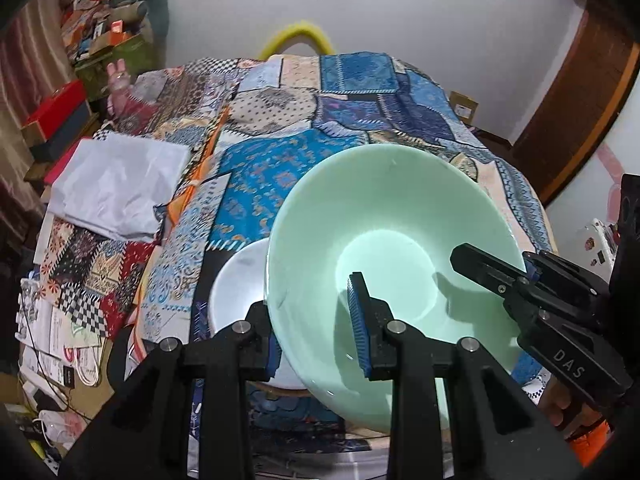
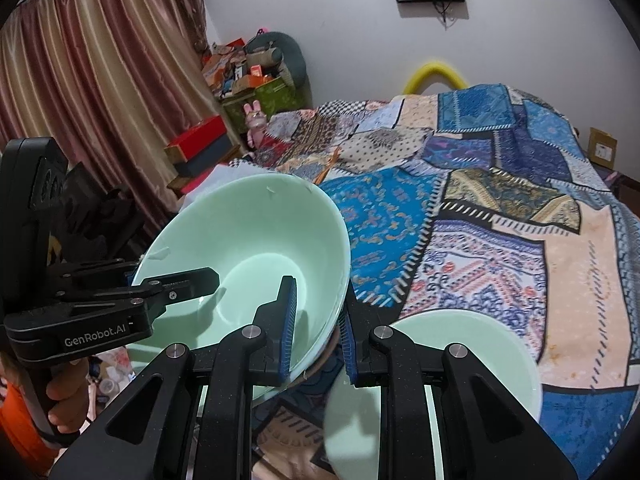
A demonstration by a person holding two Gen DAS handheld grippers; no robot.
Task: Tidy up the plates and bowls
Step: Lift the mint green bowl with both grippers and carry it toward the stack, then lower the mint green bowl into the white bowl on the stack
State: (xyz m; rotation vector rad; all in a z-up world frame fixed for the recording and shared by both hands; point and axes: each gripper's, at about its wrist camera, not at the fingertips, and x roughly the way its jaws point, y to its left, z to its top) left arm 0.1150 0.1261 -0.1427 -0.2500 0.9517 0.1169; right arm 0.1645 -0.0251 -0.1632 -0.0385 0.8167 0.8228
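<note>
A large mint green bowl (image 1: 380, 208) (image 2: 248, 220) hangs tilted above the patchwork bed cover (image 1: 360, 100) (image 2: 500, 200), held by both grippers. My left gripper (image 1: 312, 308) is shut on the bowl's near-left rim, one finger inside and one outside. My right gripper (image 2: 318, 304) is shut on the opposite rim. Each gripper shows in the other's view: the right one (image 1: 516, 268) and the left one (image 2: 160, 276). A white bowl (image 1: 240, 280) sits on the cover below the left rim. A pale green dish (image 2: 480, 340) lies under the right gripper.
Folded white cloth (image 1: 120, 184) lies at the cover's left side. Boxes and clutter (image 1: 108, 36) are piled in the far left corner, by a curtain (image 2: 100, 80). Papers and cables (image 1: 52, 340) crowd the near left. A yellow curved tube (image 1: 296, 36) stands at the bed's far edge.
</note>
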